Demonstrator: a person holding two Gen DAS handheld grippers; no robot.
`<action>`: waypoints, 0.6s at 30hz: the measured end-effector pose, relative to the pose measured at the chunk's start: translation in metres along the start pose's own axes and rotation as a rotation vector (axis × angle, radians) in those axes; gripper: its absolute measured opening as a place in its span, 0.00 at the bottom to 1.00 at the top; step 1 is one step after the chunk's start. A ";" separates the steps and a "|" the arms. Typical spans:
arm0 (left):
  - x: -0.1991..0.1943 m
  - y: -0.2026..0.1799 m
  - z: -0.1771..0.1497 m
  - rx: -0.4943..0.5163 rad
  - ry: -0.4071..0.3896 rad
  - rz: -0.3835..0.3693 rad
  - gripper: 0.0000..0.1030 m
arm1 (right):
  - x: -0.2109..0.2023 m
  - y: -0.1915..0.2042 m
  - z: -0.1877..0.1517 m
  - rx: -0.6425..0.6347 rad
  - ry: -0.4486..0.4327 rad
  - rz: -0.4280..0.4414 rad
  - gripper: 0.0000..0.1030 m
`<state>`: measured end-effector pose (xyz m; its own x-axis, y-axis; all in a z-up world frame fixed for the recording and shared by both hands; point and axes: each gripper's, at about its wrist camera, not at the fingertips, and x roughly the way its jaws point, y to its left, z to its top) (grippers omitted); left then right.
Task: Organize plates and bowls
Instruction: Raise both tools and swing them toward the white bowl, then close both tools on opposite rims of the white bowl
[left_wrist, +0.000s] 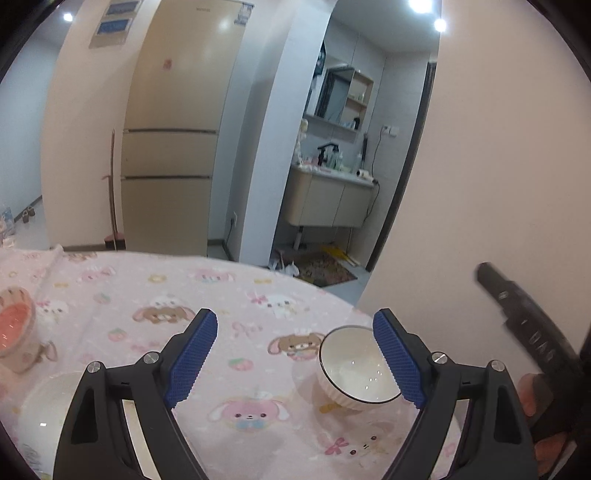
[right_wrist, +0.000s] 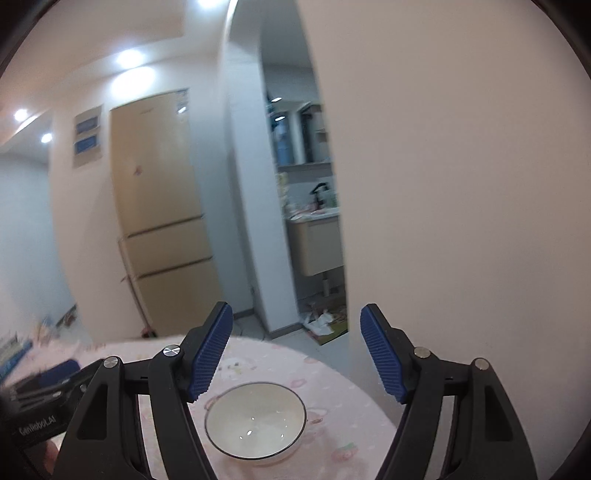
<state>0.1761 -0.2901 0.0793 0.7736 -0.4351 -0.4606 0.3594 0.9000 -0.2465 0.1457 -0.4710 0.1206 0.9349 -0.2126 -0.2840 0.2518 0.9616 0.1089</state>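
One white bowl (right_wrist: 255, 421) (thin dark rim, ribbed outside) stands upright.

You have three bowls on the table: one white bowl with a dark rim (left_wrist: 356, 363) on the right, one plain white bowl (left_wrist: 44, 413) at the near left, and one pink-lined bowl (left_wrist: 14, 325) farther left. Two grippers: left (left_wrist: 295, 354), right (right_wrist: 297, 354).

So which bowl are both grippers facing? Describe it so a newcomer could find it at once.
On the round table with the pink cartoon-animal cloth, look toward the edge nearest the plain wall. The white bowl sits there, upright and empty. Its thin dark rim and ribbed outside distinguish it from the pink-lined cup opposite.
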 end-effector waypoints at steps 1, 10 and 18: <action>0.012 -0.002 -0.005 -0.004 0.020 -0.006 0.86 | 0.014 -0.003 -0.006 -0.016 0.047 0.046 0.69; 0.066 -0.003 -0.028 0.003 0.133 0.008 0.86 | 0.076 -0.032 -0.046 0.096 0.252 0.141 0.69; 0.092 -0.007 -0.039 -0.013 0.130 0.023 0.86 | 0.087 -0.024 -0.050 0.067 0.289 0.086 0.69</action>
<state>0.2240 -0.3376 0.0056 0.7072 -0.4147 -0.5726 0.3346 0.9098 -0.2456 0.2085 -0.5039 0.0457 0.8460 -0.0633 -0.5294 0.1998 0.9582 0.2046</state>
